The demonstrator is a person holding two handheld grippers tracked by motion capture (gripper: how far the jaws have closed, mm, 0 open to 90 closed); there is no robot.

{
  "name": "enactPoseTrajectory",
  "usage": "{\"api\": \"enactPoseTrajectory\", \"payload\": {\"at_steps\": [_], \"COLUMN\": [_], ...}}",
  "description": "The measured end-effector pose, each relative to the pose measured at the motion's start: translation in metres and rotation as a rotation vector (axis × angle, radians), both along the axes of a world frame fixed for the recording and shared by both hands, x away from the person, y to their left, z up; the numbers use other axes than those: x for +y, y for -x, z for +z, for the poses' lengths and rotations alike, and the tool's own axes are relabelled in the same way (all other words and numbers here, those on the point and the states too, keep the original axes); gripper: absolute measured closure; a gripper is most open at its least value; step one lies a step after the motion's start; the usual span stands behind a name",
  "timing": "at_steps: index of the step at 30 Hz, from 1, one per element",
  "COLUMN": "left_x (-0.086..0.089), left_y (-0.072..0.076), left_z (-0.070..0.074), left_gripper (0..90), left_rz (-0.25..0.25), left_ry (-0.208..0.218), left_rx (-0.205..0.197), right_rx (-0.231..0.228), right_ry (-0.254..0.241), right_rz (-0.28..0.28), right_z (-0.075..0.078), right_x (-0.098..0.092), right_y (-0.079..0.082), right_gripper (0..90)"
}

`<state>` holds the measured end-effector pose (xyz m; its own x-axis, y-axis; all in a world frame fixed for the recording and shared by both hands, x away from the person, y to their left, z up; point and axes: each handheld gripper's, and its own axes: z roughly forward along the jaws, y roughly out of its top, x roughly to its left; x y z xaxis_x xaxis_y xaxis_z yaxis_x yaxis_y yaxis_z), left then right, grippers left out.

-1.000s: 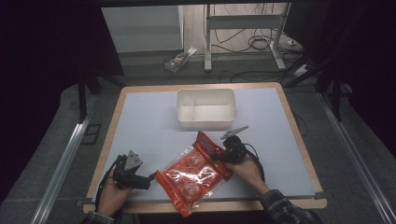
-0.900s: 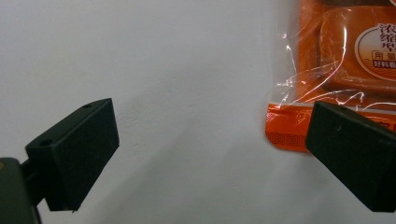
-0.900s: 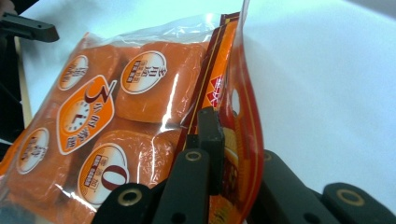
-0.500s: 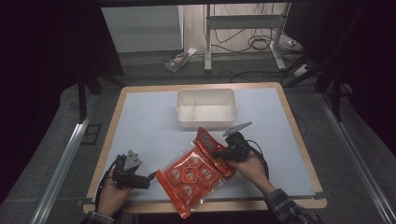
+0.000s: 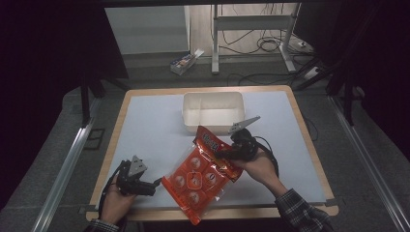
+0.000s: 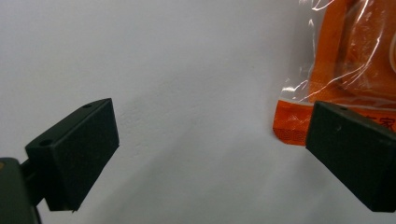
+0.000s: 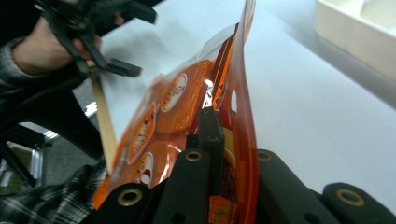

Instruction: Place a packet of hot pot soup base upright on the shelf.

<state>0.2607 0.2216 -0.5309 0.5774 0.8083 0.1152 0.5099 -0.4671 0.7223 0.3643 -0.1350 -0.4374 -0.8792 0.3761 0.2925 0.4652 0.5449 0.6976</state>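
High view: the desk carries a white tray at its far edge and an orange snack bag over its near edge, tilted, upper corner raised. The bag looks light, soft and slippery, so a flat sealed edge suits gripping best. The right tool is clamped on that upper edge; the left tool stands wide, empty, beside the bag's lower corner.

Dim room with dark surroundings, pale worktop with a light wooden edge, grey carpeted floor, metal rails along both sides, white desk legs beyond, tangled black cables, small box on the floor
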Motion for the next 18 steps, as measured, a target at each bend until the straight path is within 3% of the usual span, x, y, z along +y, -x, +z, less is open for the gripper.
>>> {"api": "enactPoseTrajectory", "payload": {"at_steps": [10,18], "left_x": [0.000,0.000], "left_y": [0.000,0.000], "left_z": [0.001,0.001], "left_gripper": [2.5,2.5], "left_rz": [0.000,0.000], "left_ry": [0.001,0.002], "left_rx": [-0.004,-0.005], "right_rx": [-0.057,-0.061], "right_ry": [-0.009,-0.024], "right_rz": [0.083,0.116], "right_z": [0.046,0.071], "right_x": [0.020,0.027], "right_y": [0.009,0.011], "right_gripper": [88.9,88.9]}}
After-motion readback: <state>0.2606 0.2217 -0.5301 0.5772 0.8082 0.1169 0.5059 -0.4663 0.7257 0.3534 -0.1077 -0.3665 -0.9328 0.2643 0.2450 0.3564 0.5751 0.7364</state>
